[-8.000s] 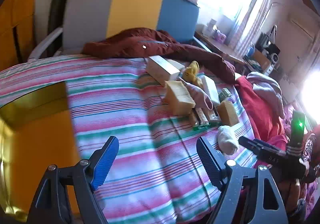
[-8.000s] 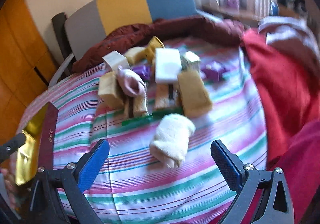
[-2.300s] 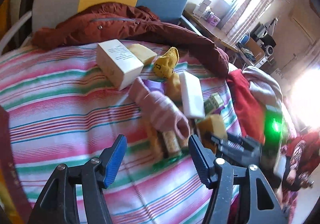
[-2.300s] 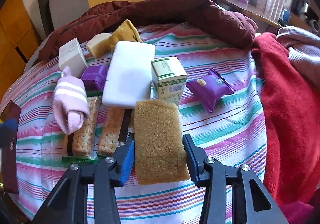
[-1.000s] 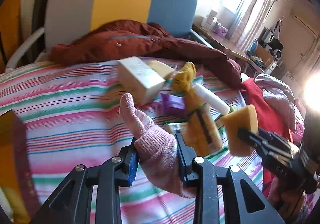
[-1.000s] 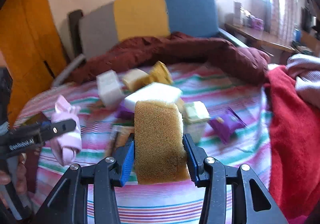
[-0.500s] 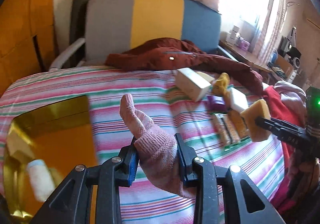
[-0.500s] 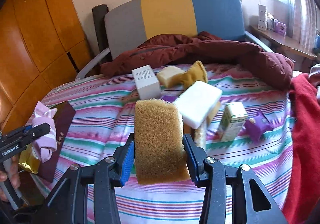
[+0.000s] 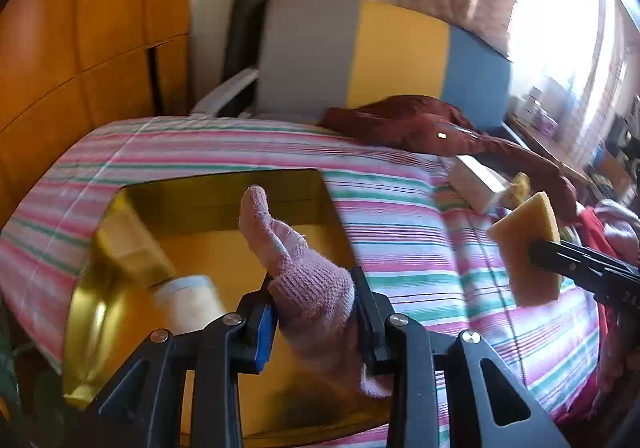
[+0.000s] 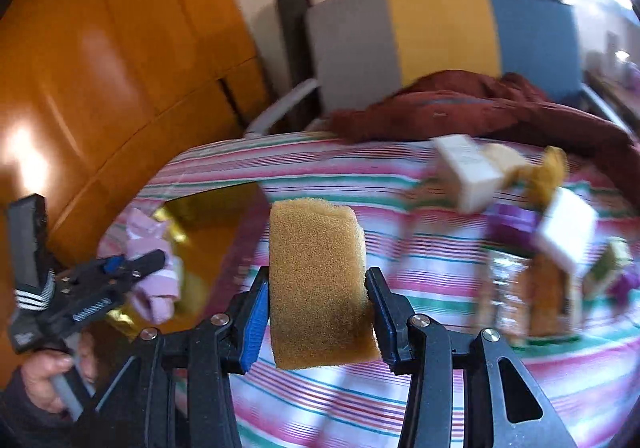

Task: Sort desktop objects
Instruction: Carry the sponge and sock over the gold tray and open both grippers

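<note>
Where gold box (image 9: pixel 100 312) opens, white roll (image 9: pixel 188 304) inside

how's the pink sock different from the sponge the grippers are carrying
The pink sock is soft knit, limp and bent; the sponge is a stiff, porous tan block standing upright. The sock hangs over the gold box; the sponge is over the striped cloth. Both are clamped between fingers.

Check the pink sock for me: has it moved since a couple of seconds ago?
Yes. The pink sock lay among the snacks on the striped cloth; now the left tongs hold it up over the gold box, away from the pile.
</note>
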`<move>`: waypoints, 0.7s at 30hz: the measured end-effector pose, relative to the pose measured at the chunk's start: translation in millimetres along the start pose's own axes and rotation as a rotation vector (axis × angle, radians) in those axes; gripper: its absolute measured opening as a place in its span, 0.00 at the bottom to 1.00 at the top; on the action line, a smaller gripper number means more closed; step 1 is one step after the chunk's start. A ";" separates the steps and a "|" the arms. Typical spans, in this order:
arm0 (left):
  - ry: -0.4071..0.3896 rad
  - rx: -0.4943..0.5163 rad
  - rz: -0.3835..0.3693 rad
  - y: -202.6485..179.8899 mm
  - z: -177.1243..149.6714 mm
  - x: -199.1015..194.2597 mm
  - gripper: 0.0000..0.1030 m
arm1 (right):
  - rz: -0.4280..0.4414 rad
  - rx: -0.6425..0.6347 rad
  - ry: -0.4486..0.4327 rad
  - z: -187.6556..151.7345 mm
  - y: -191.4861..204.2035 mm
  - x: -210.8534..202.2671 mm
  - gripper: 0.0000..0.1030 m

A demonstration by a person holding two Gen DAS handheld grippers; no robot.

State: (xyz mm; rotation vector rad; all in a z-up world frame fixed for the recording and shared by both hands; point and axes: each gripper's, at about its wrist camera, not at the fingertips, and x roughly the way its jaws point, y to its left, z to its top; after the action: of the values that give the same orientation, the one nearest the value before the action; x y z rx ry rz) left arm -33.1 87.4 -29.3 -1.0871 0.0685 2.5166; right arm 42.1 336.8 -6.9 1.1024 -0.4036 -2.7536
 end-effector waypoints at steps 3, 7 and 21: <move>0.001 -0.051 0.032 27.0 -4.9 -4.1 0.32 | 0.063 -0.024 0.024 3.5 33.5 17.1 0.45; -0.006 -0.102 0.086 58.6 -11.9 -11.8 0.32 | 0.132 -0.073 0.057 2.8 77.6 37.3 0.45; 0.038 -0.213 0.193 134.1 -33.0 -6.1 0.46 | 0.188 -0.105 0.167 -1.1 148.8 100.5 0.48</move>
State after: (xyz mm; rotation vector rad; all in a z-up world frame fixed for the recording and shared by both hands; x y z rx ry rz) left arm -57.0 -44.5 -62.7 -1.2664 -0.0906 2.7241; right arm -23.9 171.2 -28.6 1.1919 -0.3193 -2.4692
